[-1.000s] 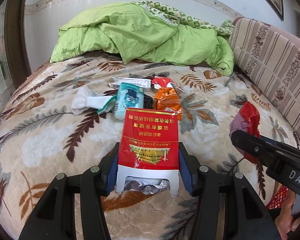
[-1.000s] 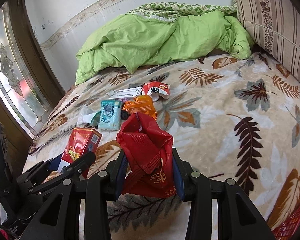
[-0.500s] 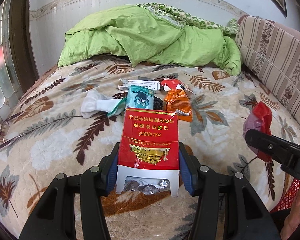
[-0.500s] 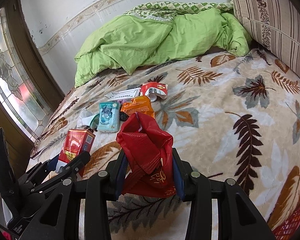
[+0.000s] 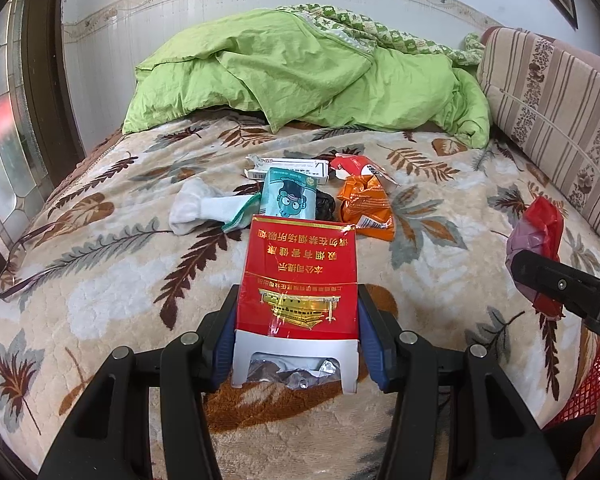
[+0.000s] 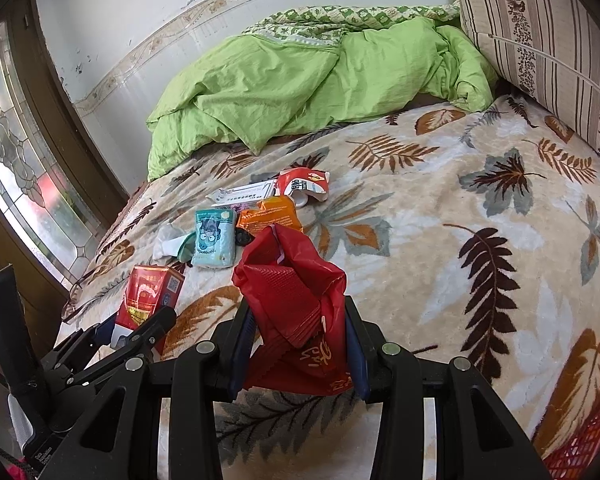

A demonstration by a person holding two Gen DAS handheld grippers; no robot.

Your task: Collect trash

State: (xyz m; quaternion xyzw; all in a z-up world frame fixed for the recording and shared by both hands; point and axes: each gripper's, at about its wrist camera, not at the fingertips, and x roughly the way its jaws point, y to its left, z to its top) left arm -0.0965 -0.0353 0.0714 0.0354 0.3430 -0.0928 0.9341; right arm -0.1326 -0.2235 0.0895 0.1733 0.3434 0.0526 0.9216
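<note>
While the red cigarette pack (image 5: 298, 276) sat clamped between the left gripper's (image 5: 298, 344) fingers, its open white end toward the camera, the right gripper's (image 6: 298, 350) fingers were closed on a crumpled red wrapper (image 6: 296, 304), both held above the leaf-patterned bed (image 6: 480, 280). Beyond the left fingers lay a teal tissue pack (image 5: 290, 196), a white sock (image 5: 204, 210), an orange snack bag (image 5: 366, 208) and a white box (image 5: 296, 168), with a green quilt (image 5: 300, 76) farther off

A cigarette pack (image 5: 298, 280) sits in the left claw (image 5: 298, 332); beyond it on the bed (image 5: 100, 288) lie a sock (image 5: 198, 208), tissue packet (image 5: 290, 198) and snack wrapper (image 5: 366, 208), the quilt (image 5: 300, 76) behind.
</note>
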